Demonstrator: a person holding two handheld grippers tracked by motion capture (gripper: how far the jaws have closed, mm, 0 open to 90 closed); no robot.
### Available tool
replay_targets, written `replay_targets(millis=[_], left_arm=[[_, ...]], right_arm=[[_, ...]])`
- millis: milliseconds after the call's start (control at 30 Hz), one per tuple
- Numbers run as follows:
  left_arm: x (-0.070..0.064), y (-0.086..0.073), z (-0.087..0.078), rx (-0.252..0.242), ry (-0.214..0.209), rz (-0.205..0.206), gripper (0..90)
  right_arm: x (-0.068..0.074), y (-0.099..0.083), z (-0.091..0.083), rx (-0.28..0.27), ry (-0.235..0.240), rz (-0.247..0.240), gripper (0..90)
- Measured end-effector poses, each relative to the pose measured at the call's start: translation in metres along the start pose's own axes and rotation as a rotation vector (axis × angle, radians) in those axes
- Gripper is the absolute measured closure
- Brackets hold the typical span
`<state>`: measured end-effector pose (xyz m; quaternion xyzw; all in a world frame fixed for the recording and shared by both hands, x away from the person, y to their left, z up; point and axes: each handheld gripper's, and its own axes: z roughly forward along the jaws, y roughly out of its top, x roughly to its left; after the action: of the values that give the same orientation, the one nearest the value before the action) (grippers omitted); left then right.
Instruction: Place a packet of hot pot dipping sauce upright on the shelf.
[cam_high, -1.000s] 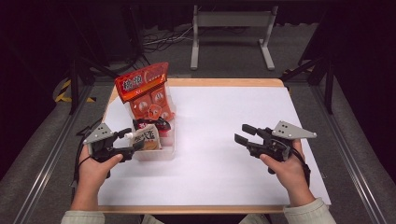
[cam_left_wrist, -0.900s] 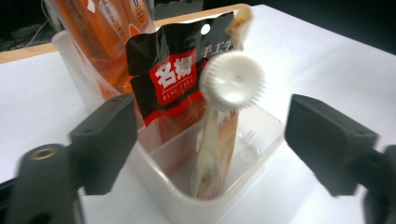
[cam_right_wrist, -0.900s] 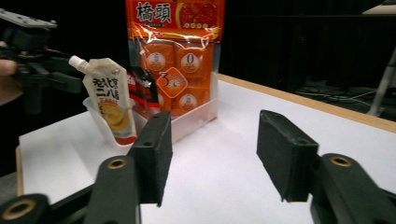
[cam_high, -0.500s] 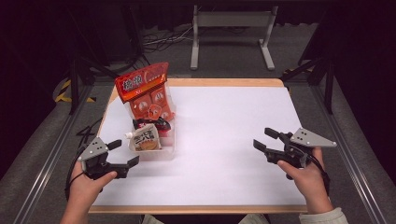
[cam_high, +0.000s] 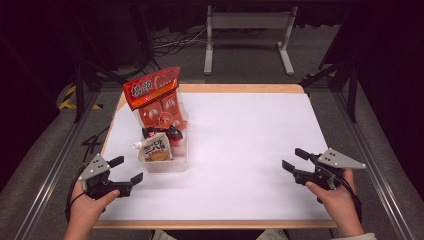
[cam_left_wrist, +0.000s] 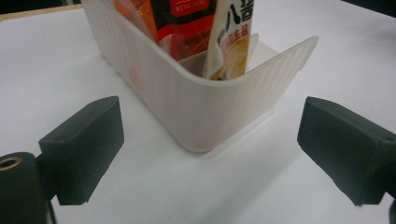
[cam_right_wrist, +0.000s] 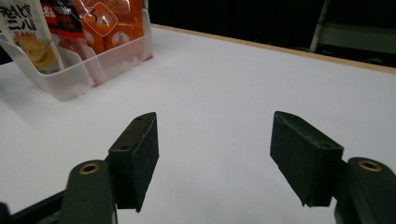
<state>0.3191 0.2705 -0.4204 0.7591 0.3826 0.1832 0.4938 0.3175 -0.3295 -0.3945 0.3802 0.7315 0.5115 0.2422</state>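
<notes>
The translucent plastic bin (cam_high: 165, 161) stands on the white table (cam_high: 240, 145), packed with upright snack packets (cam_high: 155, 97). Left gripper (cam_high: 125, 170) sits just beside the bin's near corner, jaws spread, empty. Right gripper (cam_high: 292, 160) rests well apart, jaws spread, empty.

In the left gripper view the translucent bin (cam_left_wrist: 205, 107) hides the lower parts of its packets, whose tops the frame's upper edge crops; print on the pale sachet (cam_left_wrist: 233, 37) reads only partly.
</notes>
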Motion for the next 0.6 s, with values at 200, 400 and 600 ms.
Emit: replay_targets(millis=[200, 400, 600], left_arm=[[0.002, -0.008, 0.002, -0.005, 0.004, -0.012, 8.2], [0.001, -0.016, 0.009, 0.027, 0.008, -0.007, 8.1], [-0.003, -0.021, 0.015, 0.041, -0.004, -0.005, 8.1]], right_arm=[[-0.004, -0.017, -0.001, 0.022, -0.014, 0.008, 33.4], [-0.006, -0.029, -0.002, 0.018, -0.027, 0.019, 33.4], [-0.006, -0.040, 0.000, 0.021, -0.024, 0.033, 34.4]])
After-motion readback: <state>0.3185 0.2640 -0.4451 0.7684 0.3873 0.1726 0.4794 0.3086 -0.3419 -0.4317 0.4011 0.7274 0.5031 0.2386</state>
